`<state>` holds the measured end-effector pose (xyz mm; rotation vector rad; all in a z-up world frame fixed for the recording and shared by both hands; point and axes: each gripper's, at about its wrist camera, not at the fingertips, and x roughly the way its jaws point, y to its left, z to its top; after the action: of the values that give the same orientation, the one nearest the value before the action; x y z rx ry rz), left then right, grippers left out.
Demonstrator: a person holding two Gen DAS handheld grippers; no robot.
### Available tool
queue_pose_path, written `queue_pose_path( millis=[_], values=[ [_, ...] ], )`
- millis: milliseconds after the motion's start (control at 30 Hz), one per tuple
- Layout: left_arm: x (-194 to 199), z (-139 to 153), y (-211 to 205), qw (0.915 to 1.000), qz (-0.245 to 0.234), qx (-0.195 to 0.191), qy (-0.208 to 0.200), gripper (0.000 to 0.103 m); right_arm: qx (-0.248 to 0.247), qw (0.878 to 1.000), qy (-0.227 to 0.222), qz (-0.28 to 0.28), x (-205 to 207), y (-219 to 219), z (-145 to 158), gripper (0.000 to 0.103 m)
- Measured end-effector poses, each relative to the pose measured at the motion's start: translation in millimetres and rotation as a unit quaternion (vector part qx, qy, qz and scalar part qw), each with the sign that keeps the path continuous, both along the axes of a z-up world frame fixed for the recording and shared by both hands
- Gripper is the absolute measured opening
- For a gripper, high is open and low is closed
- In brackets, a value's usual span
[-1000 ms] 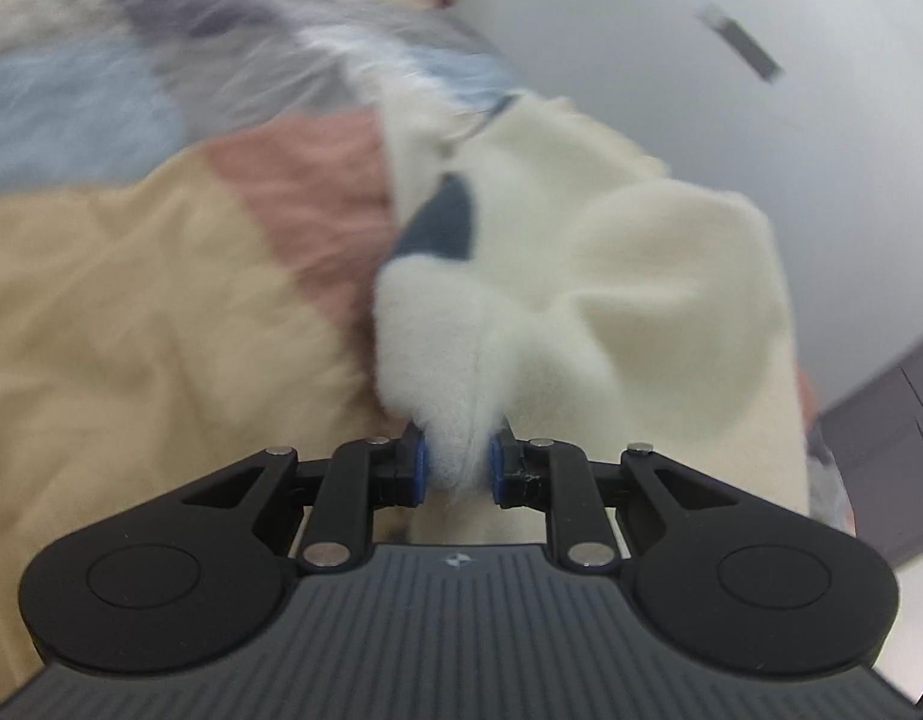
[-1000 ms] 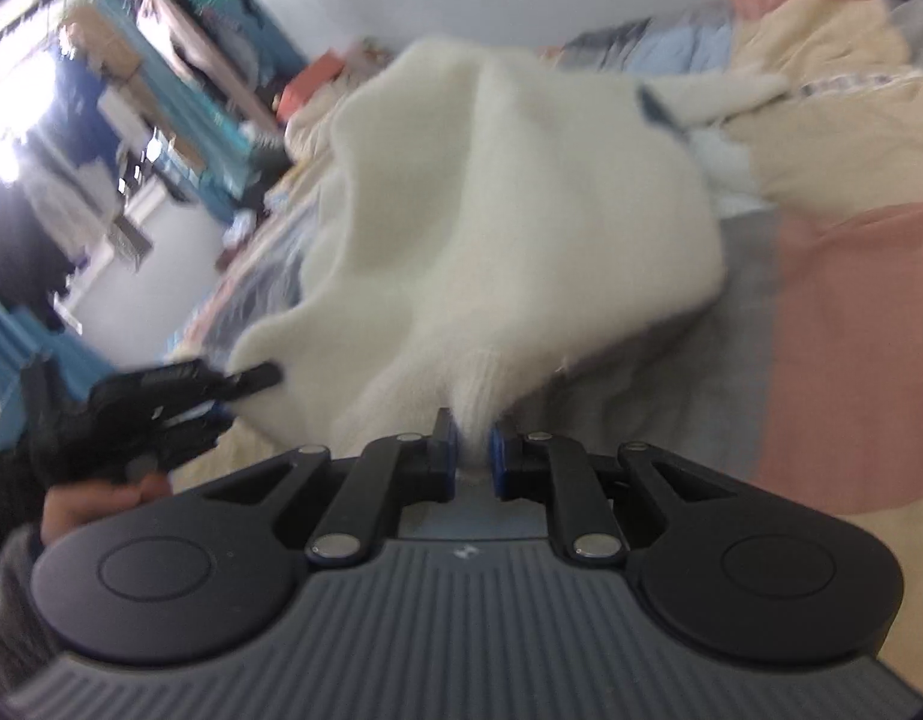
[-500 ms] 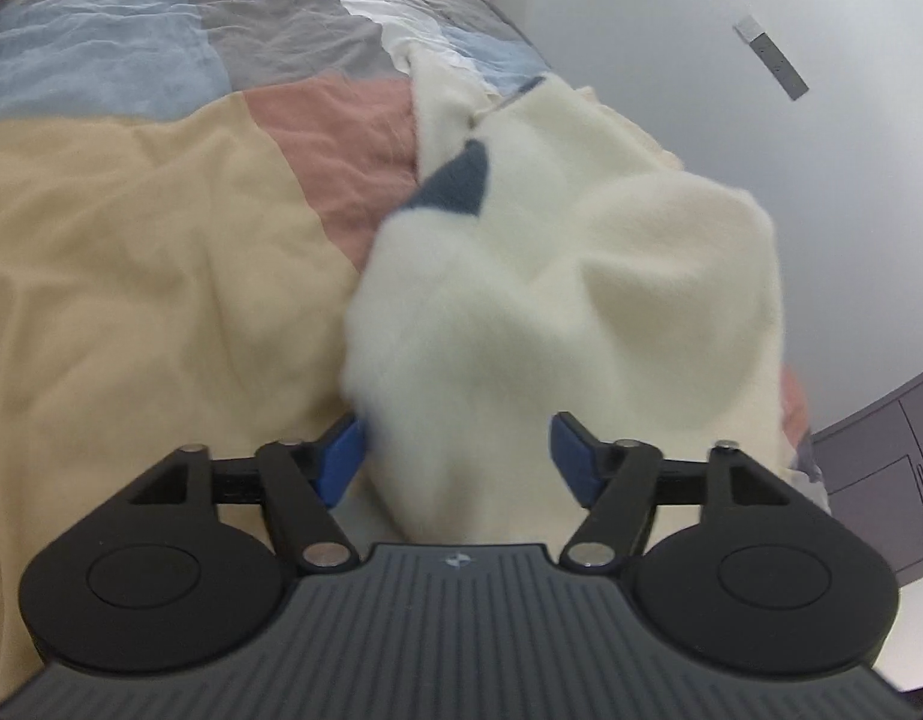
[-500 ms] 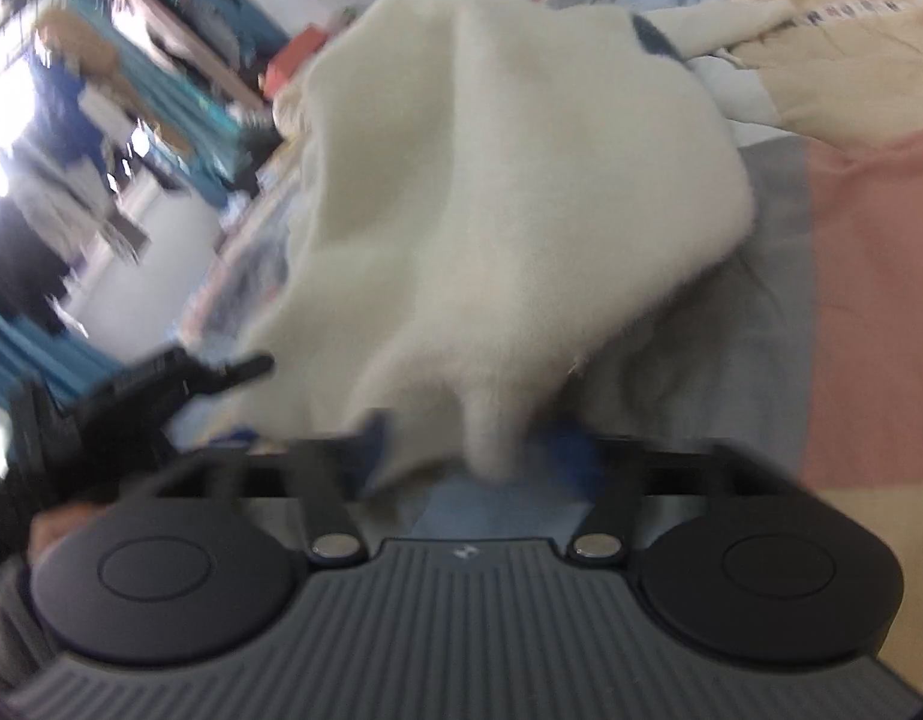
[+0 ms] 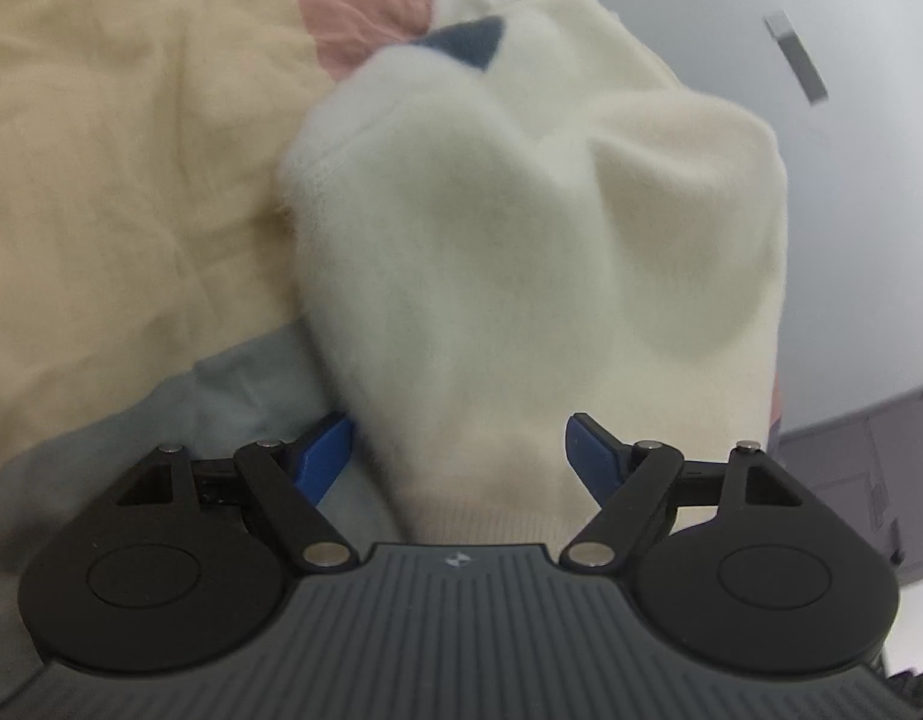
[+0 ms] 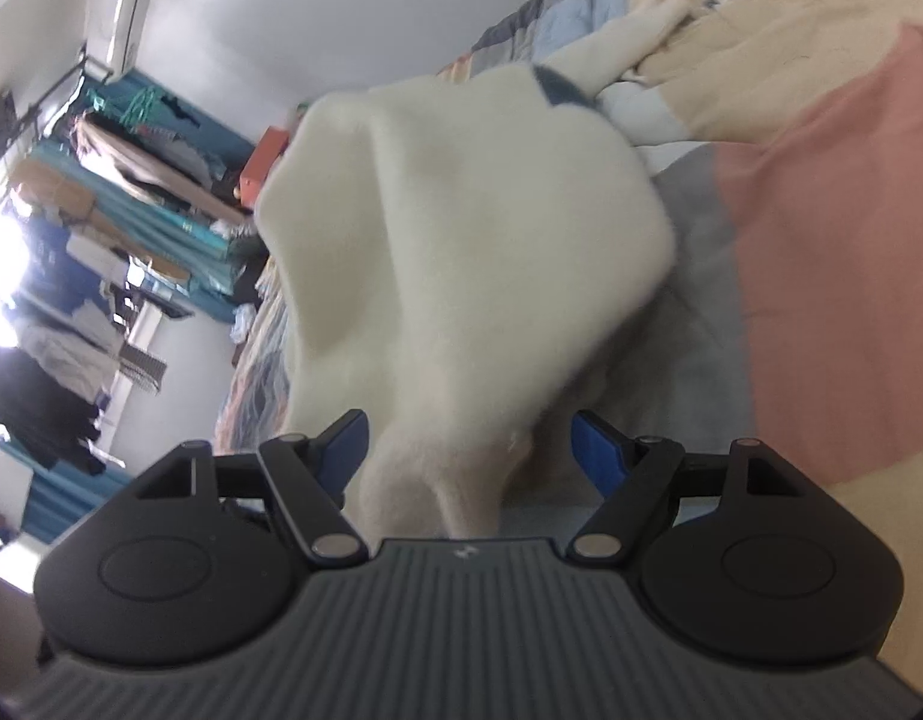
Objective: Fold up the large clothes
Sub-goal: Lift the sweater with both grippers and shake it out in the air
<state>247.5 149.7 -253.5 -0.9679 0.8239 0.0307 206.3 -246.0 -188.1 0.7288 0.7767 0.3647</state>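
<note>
A patchwork quilt [image 5: 119, 138] of cream, pink and grey squares covers the bed, with a white wall [image 6: 317, 12] beyond. On it lies a fluffy cream sweater [image 5: 521, 252], bunched. The left gripper [image 5: 458, 450] and right gripper [image 6: 468, 450] both stand wide apart around its near hem, not pinching.

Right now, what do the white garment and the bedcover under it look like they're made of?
The garment looks like soft fleece or brushed knit: fuzzy matte nap, ribbed hem, thick rounded folds. The bedcover looks like thin woven cotton patchwork, matte and finely creased; stitched quilting lines show in the right view. Exact fibres cannot be told.
</note>
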Motion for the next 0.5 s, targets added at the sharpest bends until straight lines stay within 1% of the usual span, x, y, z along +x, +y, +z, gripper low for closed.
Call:
queue_pose_path(
  millis=[67, 133, 167, 200, 267, 367, 433, 467, 500],
  values=[
    [2.8, -4.1, 4.7, 0.9996, 0.015, -0.022, -0.003, 0.08, -0.001, 1.0, 0.004, -0.001, 8.5, 1.6, -2.6, 0.075],
    [3.1, -4.8, 6.0, 0.9991, 0.02, -0.036, -0.006, 0.08, -0.005, 1.0, 0.012, -0.009, 16.5, 0.1, -5.2, 0.071],
    [2.7, -4.7, 5.3, 0.9992, 0.021, -0.035, -0.008, 0.08, -0.005, 1.0, 0.012, -0.013, 19.5, -2.0, -6.6, 0.069],
    [2.5, -4.5, 4.3, 0.9992, 0.019, -0.032, -0.01, 0.079, -0.005, 1.0, 0.012, -0.017, 21.7, -4.3, -7.7, 0.064],
    [2.9, -5.0, 2.1, 0.9996, 0.014, -0.024, -0.011, 0.072, -0.003, 1.0, 0.015, -0.024, 25.7, -7.8, -11.5, 0.062],
    [5.4, -6.5, 2.0, 0.9999, 0.012, -0.011, -0.006, 0.057, -0.002, 0.999, 0.029, -0.026, 33.3, -8.3, -19.4, 0.053],
    [6.0, -6.0, 1.0, 0.9999, 0.012, 0.003, 0.0, 0.036, -0.005, 0.999, 0.03, -0.021, 36.2, -5.7, -20.6, 0.038],
    [6.6, -5.6, 1.1, 0.9999, 0.011, 0.009, 0.002, 0.032, -0.008, 0.999, 0.026, -0.019, 36.5, -4.7, -19.2, 0.035],
    [6.9, -4.4, 1.8, 0.9999, 0.008, 0.01, -0.001, 0.027, -0.011, 1.0, 0.018, -0.018, 35.7, -3.5, -16.5, 0.028]
  ],
)
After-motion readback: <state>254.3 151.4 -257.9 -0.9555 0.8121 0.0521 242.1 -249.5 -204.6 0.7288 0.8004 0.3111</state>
